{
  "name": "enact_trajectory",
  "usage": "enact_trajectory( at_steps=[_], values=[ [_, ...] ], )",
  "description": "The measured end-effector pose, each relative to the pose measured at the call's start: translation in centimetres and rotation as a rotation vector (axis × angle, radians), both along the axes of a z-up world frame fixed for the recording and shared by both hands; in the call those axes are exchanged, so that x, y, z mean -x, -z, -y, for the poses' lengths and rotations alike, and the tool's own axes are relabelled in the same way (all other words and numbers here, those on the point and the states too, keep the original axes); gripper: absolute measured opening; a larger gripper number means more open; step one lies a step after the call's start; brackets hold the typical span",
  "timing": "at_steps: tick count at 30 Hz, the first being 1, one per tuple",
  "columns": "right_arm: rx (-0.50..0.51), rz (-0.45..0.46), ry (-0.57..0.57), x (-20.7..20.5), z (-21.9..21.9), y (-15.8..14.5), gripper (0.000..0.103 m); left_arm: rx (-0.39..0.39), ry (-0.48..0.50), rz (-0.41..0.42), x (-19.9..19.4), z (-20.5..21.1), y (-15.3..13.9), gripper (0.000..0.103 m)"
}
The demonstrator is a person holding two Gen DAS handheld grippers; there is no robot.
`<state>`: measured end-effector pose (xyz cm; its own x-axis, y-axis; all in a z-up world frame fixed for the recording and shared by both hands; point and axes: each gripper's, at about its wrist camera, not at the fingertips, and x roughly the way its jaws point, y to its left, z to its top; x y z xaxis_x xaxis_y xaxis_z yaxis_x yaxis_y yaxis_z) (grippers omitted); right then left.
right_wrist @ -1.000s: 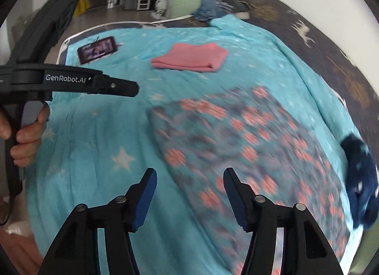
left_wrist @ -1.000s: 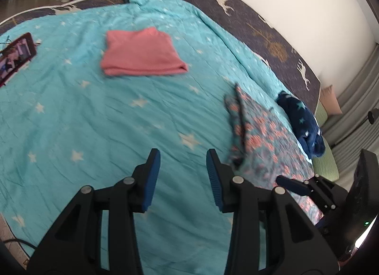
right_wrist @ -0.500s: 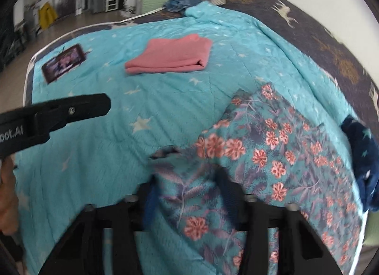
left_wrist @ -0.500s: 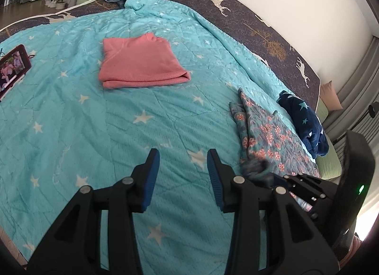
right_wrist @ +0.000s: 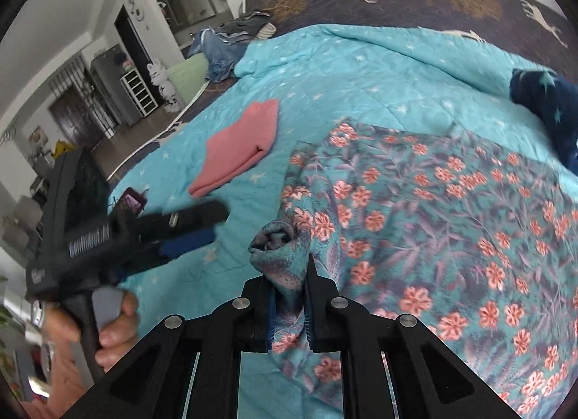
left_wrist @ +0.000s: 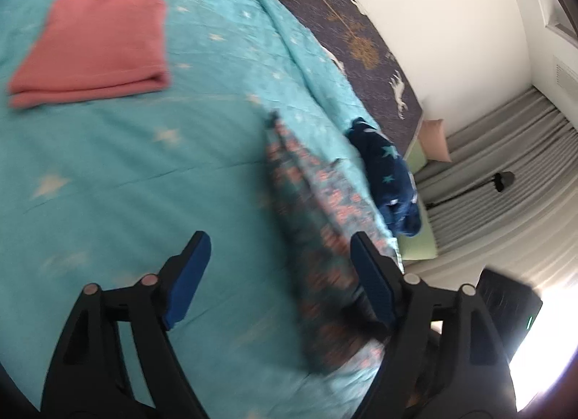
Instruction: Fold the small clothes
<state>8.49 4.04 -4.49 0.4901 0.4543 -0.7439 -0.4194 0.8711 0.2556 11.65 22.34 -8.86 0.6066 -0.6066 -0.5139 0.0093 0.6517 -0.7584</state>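
A teal floral garment point(right_wrist: 433, 224) lies spread on the turquoise star quilt point(right_wrist: 361, 68). My right gripper point(right_wrist: 289, 296) is shut on its near left corner, which bunches up between the fingers. In the left wrist view the same garment point(left_wrist: 318, 209) is blurred and lies between and beyond the fingers of my left gripper point(left_wrist: 280, 274), which is open wide and empty above the quilt point(left_wrist: 126, 173). The left gripper also shows in the right wrist view point(right_wrist: 191, 227), left of the held corner.
A folded pink garment point(left_wrist: 94, 47) lies further back on the quilt, also in the right wrist view point(right_wrist: 238, 148). A dark blue star-print garment point(left_wrist: 390, 180) lies at the bed's right edge. A phone point(right_wrist: 132, 202) lies left.
My right gripper closed on the floral garment's corner and lifted it. My left gripper opened wider and swung right toward the garment.
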Motion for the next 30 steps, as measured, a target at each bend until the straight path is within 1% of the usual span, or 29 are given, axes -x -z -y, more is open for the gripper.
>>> enact_trajectory(
  at_steps=[3, 5, 6, 7, 8, 9, 10, 11, 12, 14, 18, 23, 26, 30],
  values=[
    [-0.003, 0.004, -0.004, 0.2, -0.1, 0.1, 0.011, -0.002, 0.078, -0.038, -3.1, 2.1, -0.2, 0.081],
    [-0.013, 0.005, -0.004, 0.4, -0.2, 0.1, 0.011, -0.019, 0.136, -0.083, -5.0, 3.6, 0.2, 0.081],
    [-0.018, 0.002, -0.002, 0.5, -0.2, 0.2, 0.011, -0.038, 0.161, -0.102, -5.9, 4.3, 0.4, 0.079],
    [-0.027, -0.003, -0.001, 0.5, -0.2, 0.2, 0.011, -0.079, 0.169, -0.112, -6.9, 5.1, 0.5, 0.061],
    [-0.033, -0.006, 0.002, 0.5, -0.1, 0.2, 0.011, -0.120, 0.168, -0.115, -7.4, 5.5, 0.5, 0.034],
    [-0.040, -0.008, 0.004, 0.6, 0.1, 0.2, 0.011, -0.151, 0.168, -0.120, -8.0, 5.8, 0.4, 0.023],
    [-0.046, -0.008, 0.006, 0.6, 0.3, 0.2, 0.011, -0.167, 0.164, -0.122, -8.5, 6.0, 0.3, 0.018],
    [-0.051, -0.006, 0.009, 0.7, 0.5, 0.1, 0.011, -0.157, 0.158, -0.118, -8.7, 6.1, 0.2, 0.015],
    [-0.056, -0.002, 0.013, 0.8, 0.7, -0.1, 0.011, -0.145, 0.154, -0.115, -8.8, 6.3, -0.2, 0.014],
    [-0.072, 0.006, 0.020, 1.0, 1.4, -0.3, 0.011, -0.145, 0.149, -0.097, -8.6, 6.7, -1.1, 0.011],
    [-0.123, 0.001, 0.035, 1.3, 3.1, -0.8, 0.011, -0.206, 0.160, -0.041, -8.3, 9.0, -3.6, 0.010],
    [-0.164, 0.052, 0.072, 2.8, 6.0, -2.3, 0.011, -0.221, 0.188, 0.001, -9.1, 12.1, -6.2, 0.010],
    [-0.195, 0.079, 0.113, 3.7, 8.4, -3.2, 0.011, -0.223, 0.224, 0.020, -9.3, 14.8, -7.6, 0.010],
    [-0.239, 0.120, 0.189, 5.1, 12.4, -4.4, 0.011, -0.264, 0.292, 0.057, -9.1, 19.8, -9.3, 0.010]
  ],
)
